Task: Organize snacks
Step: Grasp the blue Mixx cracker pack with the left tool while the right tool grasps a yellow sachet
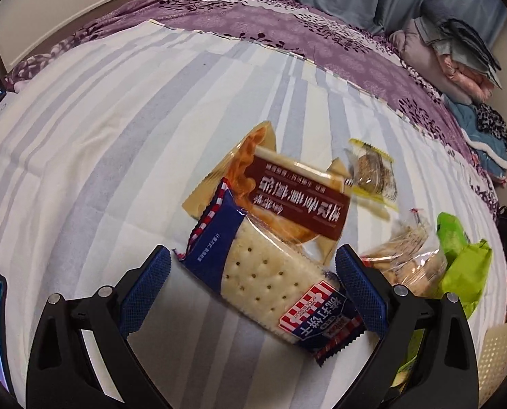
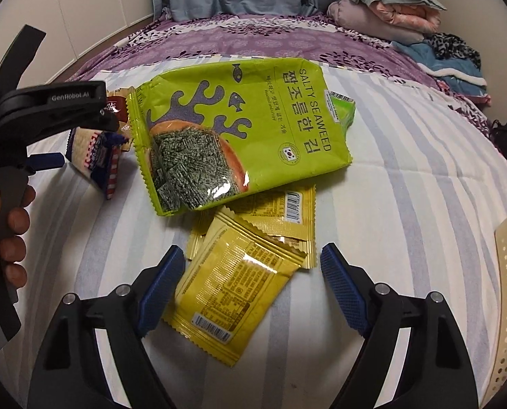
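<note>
The right tongs (image 2: 250, 260) stood wide, their ribbed blue pads (image 2: 343, 286) on either side of a crinkled, glossy yellow foil sachet (image 2: 234, 289) with serrated edges, not pressing it. A second yellow sachet (image 2: 280, 213) lay just beyond that one, partly under it. Past both, overlapping the second sachet, lay the broad lime-green seaweed bag (image 2: 239, 133), smooth and shiny with zigzag ends, flat on the striped white-and-grey bed cover (image 2: 406, 177).

The left tongs (image 1: 253, 266) also stood wide, astride a blue plastic cracker packet (image 1: 263, 272) with a clear window showing a pale dotted cracker; whether the pads touched it I could not tell. A hand (image 2: 11, 225) gripped that tool's handle, left of the seaweed bag. Just beyond the cracker packet and partly under it lay a brown-labelled clear pastry wrapper (image 1: 287, 191), then a small yellow-edged clear biscuit pack (image 1: 372, 173). Farther off ran the purple floral sheet (image 2: 253, 39), with folded soft clothes (image 2: 389, 3) beyond it.
</note>
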